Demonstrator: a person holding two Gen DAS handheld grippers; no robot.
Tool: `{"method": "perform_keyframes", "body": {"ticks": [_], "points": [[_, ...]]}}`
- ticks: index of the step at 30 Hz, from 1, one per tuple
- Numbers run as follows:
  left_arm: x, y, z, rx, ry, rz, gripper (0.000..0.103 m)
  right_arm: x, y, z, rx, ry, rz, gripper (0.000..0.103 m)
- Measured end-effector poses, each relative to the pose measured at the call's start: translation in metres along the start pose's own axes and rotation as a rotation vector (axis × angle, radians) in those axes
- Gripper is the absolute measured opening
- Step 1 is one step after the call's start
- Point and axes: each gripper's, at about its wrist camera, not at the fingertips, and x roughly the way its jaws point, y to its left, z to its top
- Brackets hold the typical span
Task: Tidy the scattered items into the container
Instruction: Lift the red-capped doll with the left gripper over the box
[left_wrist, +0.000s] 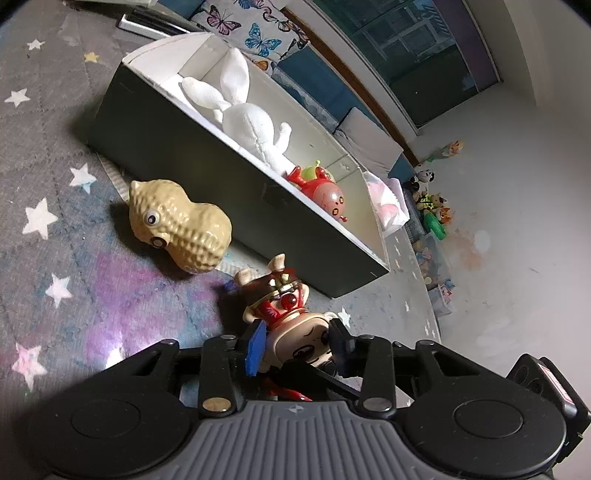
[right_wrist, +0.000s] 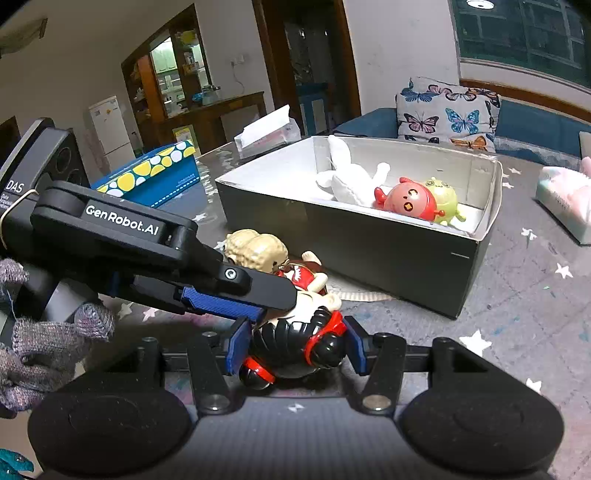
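A dark box with a white inside (left_wrist: 177, 140) (right_wrist: 332, 236) stands on the star mat. It holds a white plush rabbit (left_wrist: 243, 122) (right_wrist: 351, 177), a red round toy (left_wrist: 325, 188) (right_wrist: 406, 199) and a yellow-green toy (right_wrist: 445, 201). A tan peanut toy (left_wrist: 184, 225) (right_wrist: 255, 247) lies in front of the box. My left gripper (left_wrist: 297, 347) is shut on a doll figure in a red outfit (left_wrist: 284, 310) (right_wrist: 306, 284), at its head. My right gripper (right_wrist: 295, 347) is closed around the doll's black hair with red bands (right_wrist: 295, 343).
A blue box with yellow spots (right_wrist: 155, 173) and a tissue pack (right_wrist: 266, 129) lie behind on the left. A butterfly cushion (right_wrist: 447, 110) leans on the blue sofa. A pastel pack (right_wrist: 565, 195) lies right of the box. Small toys (left_wrist: 432, 206) sit by the wall.
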Motion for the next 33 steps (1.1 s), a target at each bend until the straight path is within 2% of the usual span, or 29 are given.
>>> {"method": "perform_keyframes", "body": {"ticks": [2,12,17,21,27,33], "points": [[-0.004,-0.004,0.0,0.004,-0.005,-0.001,0.034,-0.005,0.002,0.002,-0.012,-0.01,0.0,0.054],[-0.031,-0.028,0.014,0.036,-0.099,-0.044,0.034,-0.025,0.013,0.032,-0.099,-0.095,-0.012,0.054],[-0.049,-0.037,0.034,0.056,-0.176,-0.071,0.034,-0.032,0.017,0.06,-0.158,-0.162,-0.014,0.054],[-0.052,-0.042,0.059,0.061,-0.219,-0.065,0.034,-0.024,0.017,0.086,-0.203,-0.194,-0.01,0.054],[-0.033,-0.034,0.098,0.04,-0.226,-0.019,0.034,0.01,0.002,0.122,-0.213,-0.152,0.016,0.054],[-0.008,-0.012,0.121,-0.01,-0.189,0.02,0.034,0.051,-0.017,0.137,-0.207,-0.072,0.048,0.054]]}}
